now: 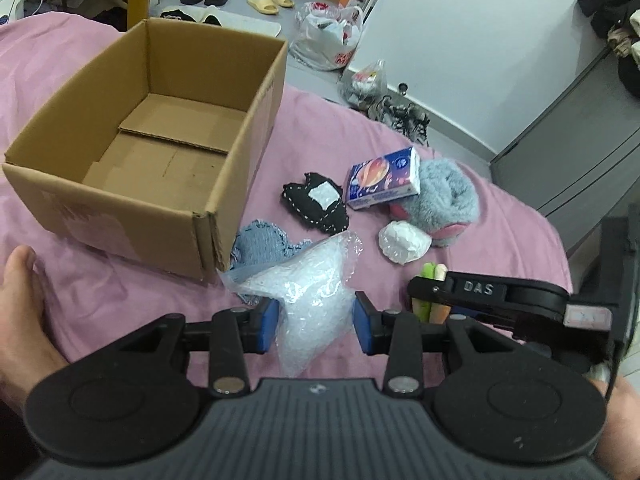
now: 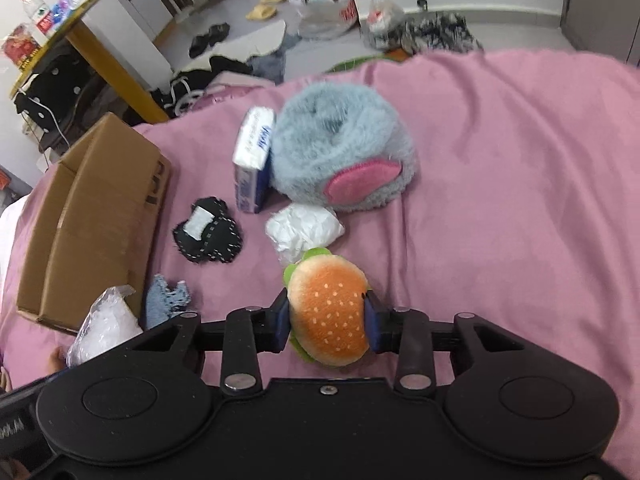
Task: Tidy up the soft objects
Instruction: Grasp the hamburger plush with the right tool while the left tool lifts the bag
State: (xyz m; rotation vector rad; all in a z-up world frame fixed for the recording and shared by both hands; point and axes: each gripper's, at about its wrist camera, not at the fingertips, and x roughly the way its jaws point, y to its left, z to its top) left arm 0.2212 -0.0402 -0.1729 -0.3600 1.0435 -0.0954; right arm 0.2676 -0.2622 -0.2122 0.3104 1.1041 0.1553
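An empty cardboard box (image 1: 160, 132) stands open on the pink bedsheet; it also shows in the right wrist view (image 2: 92, 216). My left gripper (image 1: 316, 322) has its pads on both sides of a clear bubble-wrap bag (image 1: 308, 300), touching it. My right gripper (image 2: 328, 322) is shut on a plush hamburger (image 2: 330, 312). Beyond lie a white crumpled wad (image 2: 304, 230), a grey fluffy plush (image 2: 344, 152), a tissue pack (image 2: 254, 160), a black stitched patch (image 2: 208, 230) and a blue denim scrap (image 1: 264, 242).
The right gripper's body (image 1: 500, 300) lies just right of my left gripper. A hand (image 1: 20, 320) rests on the sheet at left. The floor beyond the bed holds slippers (image 1: 268, 2) and plastic bags (image 1: 328, 36). A cabinet (image 1: 580, 152) stands at right.
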